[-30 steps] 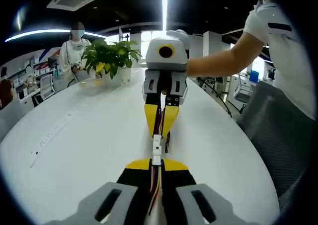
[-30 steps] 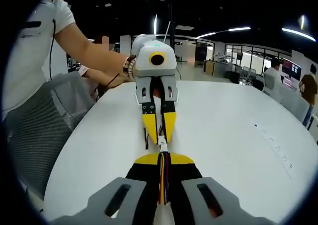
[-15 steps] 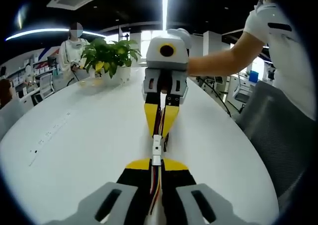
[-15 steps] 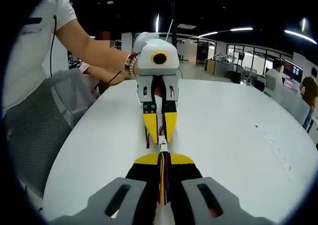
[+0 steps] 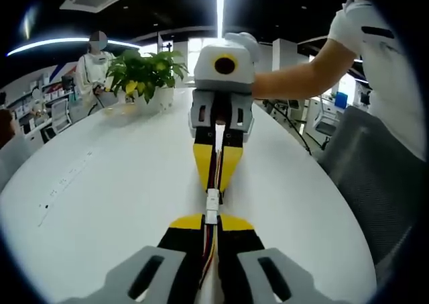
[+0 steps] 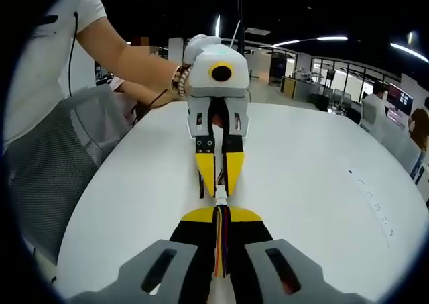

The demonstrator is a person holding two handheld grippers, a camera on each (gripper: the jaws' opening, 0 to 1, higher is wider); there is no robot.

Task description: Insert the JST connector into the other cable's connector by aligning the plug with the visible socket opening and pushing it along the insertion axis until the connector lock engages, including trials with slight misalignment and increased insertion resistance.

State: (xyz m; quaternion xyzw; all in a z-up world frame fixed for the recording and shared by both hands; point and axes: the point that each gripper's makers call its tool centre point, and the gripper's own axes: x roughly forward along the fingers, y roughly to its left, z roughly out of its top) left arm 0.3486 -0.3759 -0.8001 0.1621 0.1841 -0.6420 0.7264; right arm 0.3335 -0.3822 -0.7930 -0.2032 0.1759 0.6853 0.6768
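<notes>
In the left gripper view my left gripper [image 5: 211, 218] is shut on a bundle of coloured wires, and their white JST connector [image 5: 212, 207] sticks out past its yellow tips. Facing it, my right gripper [image 5: 216, 183] pinches the other cable, its tips almost touching that connector. The two housings look joined in one straight line above the white table [image 5: 114, 183]. In the right gripper view my right gripper [image 6: 221, 213] is shut on red, yellow and black wires ending in a small white plug [image 6: 221, 198]. The left gripper [image 6: 218, 186] meets it head-on.
A potted plant [image 5: 149, 76] stands at the table's far end, with a person [image 5: 94, 66] behind it. A grey mesh chair [image 5: 375, 176] is beside the table, also seen as the chair [image 6: 60, 163]. The holder's arm [image 5: 301, 76] reaches in. More people and desks [image 6: 375, 96] lie beyond.
The two grippers have drawn closer together along the cable line. The white connector section between their tips looks shorter than a second ago.
</notes>
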